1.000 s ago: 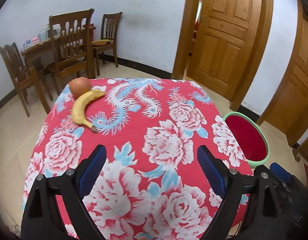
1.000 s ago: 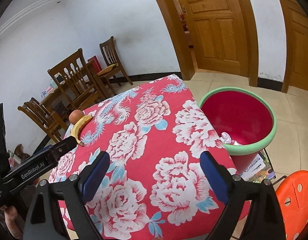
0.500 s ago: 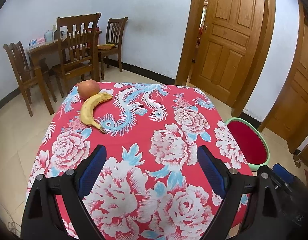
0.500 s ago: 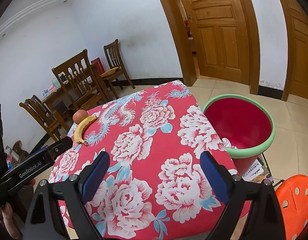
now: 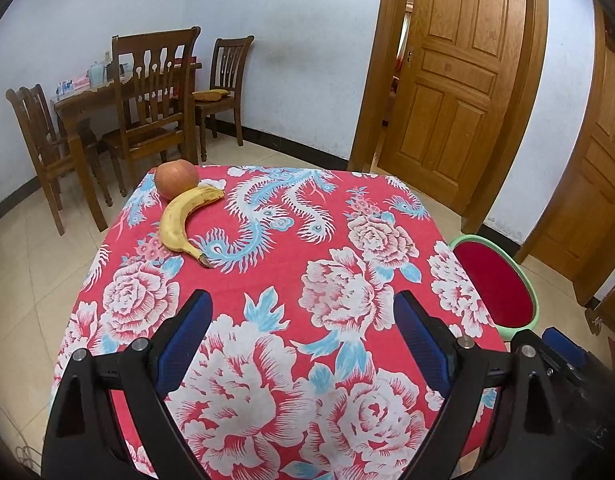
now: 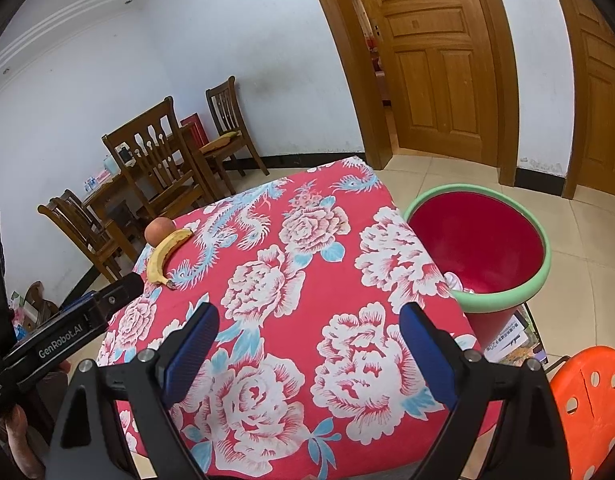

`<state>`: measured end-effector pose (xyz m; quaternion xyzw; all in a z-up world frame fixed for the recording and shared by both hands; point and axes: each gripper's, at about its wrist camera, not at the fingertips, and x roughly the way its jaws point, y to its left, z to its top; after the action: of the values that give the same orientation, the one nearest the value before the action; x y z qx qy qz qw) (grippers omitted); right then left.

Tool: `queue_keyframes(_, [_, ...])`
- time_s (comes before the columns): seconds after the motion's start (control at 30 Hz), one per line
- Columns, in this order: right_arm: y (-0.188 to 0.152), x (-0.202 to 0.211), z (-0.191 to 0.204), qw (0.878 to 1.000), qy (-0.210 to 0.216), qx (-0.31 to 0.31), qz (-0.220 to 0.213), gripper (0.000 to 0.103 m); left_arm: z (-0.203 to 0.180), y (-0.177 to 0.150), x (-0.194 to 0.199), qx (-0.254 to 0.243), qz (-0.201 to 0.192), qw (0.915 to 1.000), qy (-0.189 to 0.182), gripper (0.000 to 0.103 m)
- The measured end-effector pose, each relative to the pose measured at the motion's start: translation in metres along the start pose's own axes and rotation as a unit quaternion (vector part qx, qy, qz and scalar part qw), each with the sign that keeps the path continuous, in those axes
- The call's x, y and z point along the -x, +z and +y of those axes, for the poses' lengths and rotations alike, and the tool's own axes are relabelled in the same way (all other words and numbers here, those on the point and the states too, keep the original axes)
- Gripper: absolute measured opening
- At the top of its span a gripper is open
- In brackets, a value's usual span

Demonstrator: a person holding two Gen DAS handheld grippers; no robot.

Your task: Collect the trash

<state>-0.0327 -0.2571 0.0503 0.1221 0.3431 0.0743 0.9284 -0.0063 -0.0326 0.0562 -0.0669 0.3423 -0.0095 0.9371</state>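
Note:
A red bin with a green rim stands on the floor right of the table; white crumpled trash lies inside it. The bin also shows in the left wrist view. A banana and an apple lie at the table's far left corner, also in the right wrist view: banana, apple. My left gripper is open and empty above the near part of the red floral tablecloth. My right gripper is open and empty above the tablecloth.
A wooden dining table with chairs stands at the back left. Wooden doors are at the back right. An orange perforated stool and printed papers lie near the bin. The left gripper's body shows at the right wrist view's left.
Both cameras have tilted up and drawn back a little; the banana and apple sit lower and nearer the middle in the left wrist view. Both grippers stay open and empty.

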Motion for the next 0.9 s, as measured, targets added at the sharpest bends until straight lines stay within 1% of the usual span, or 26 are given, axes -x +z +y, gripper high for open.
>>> queue_keyframes(0.9, [0.0003, -0.0003, 0.0006, 1.000, 0.000, 0.001, 0.000, 0.093, -0.0016, -0.0011, -0.0028, 0.001, 0.002, 1.0000, -0.004, 0.091])
